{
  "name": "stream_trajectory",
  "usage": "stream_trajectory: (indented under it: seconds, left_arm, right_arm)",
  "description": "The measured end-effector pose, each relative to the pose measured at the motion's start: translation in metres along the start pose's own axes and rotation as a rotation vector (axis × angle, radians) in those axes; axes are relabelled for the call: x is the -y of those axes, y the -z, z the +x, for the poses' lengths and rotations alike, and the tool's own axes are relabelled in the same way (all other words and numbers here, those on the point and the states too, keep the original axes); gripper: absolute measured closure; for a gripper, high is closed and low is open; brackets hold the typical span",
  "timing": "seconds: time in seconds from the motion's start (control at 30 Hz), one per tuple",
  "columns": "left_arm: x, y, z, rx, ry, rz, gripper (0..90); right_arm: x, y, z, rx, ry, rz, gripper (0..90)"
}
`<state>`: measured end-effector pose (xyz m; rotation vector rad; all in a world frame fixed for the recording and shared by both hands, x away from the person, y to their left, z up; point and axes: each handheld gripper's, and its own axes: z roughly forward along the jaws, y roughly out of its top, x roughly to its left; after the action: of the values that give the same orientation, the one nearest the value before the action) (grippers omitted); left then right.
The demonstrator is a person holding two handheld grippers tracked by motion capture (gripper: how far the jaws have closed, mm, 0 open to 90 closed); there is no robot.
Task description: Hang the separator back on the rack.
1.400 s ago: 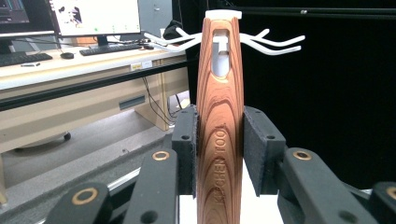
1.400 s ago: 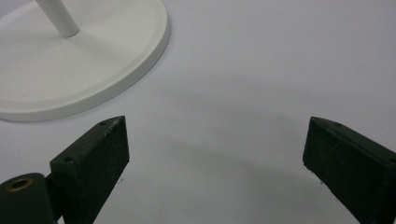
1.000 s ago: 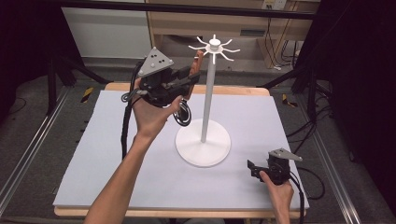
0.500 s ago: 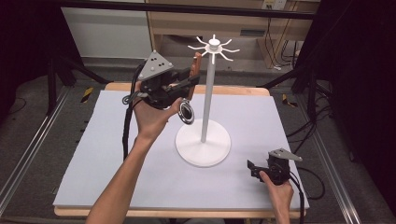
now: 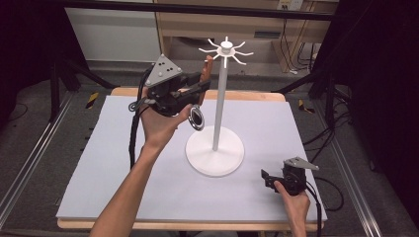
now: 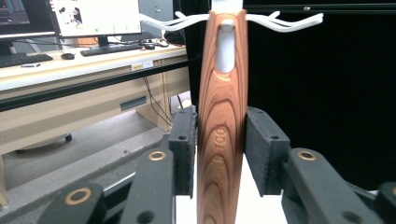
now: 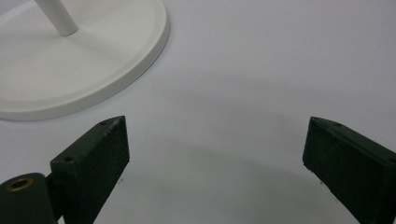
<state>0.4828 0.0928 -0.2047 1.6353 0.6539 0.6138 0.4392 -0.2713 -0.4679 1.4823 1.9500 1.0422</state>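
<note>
Wooden handle [image 6: 222,121], reddish-brown, grain-striped, upright

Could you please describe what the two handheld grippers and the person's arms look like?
Both the left gripper and the right gripper are black, each topped by a grey three-cornered plate and trailing a black cable. Their jaws are dark blocks on arms with brass-coloured rivets. The forearms are bare, with no sleeves or gloves visible.

On the wooden handle [image 6: 220,140] between your left gripper's fingers [image 6: 184,149] you can make out faint embossed characters running along the grain, ending in what looks like "100", though the letters before it are too faint for you to read.
</note>
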Motion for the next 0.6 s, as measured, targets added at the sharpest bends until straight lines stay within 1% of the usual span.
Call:
stream_trajectory:
  seconds: [0.07,0.1,0.17,0.23,0.27,0.37,0.43,0.47,0.57,0.6]
  left_arm:
    - [0.002,0.001,0.001,0.0,0.001,0.001,63.0]
    - [0.003,0.002,0.002,0.006,0.003,0.004,62.1]
    - [0.006,0.003,0.004,0.029,0.02,0.014,60.5]
    - [0.008,0.006,0.006,0.023,0.019,0.023,58.5]
    - [0.01,0.007,0.007,0.025,0.017,0.018,57.9]
    - [0.015,0.012,0.01,0.025,0.02,0.025,55.7]
    - [0.019,0.016,0.013,0.02,0.002,0.014,54.1]
    - [0.022,0.019,0.012,0.02,0.014,0.026,53.6]
    - [0.03,0.026,0.014,0.016,0.01,0.033,51.6]
    - [0.034,0.029,0.013,0.018,0.027,0.043,51.0]
  right_arm:
    - [0.0,0.0,0.0,0.001,0.002,0.001,7.7]
    - [0.0,0.0,0.0,0.0,0.002,0.0,7.7]
    - [0.0,0.0,0.001,-0.002,-0.007,0.004,7.7]
    - [0.0,0.0,0.001,0.003,-0.005,0.005,7.7]
    - [0.0,0.0,0.001,0.003,-0.001,0.005,7.7]
    - [0.001,0.0,0.0,0.005,-0.001,0.006,7.7]
    - [0.001,0.0,0.0,0.003,-0.003,0.008,7.7]
    - [0.001,0.0,0.0,0.003,0.0,0.008,7.7]
    - [0.001,0.0,0.0,0.005,-0.002,0.011,7.8]
    - [0.001,0.0,0.001,0.005,-0.001,0.012,7.7]
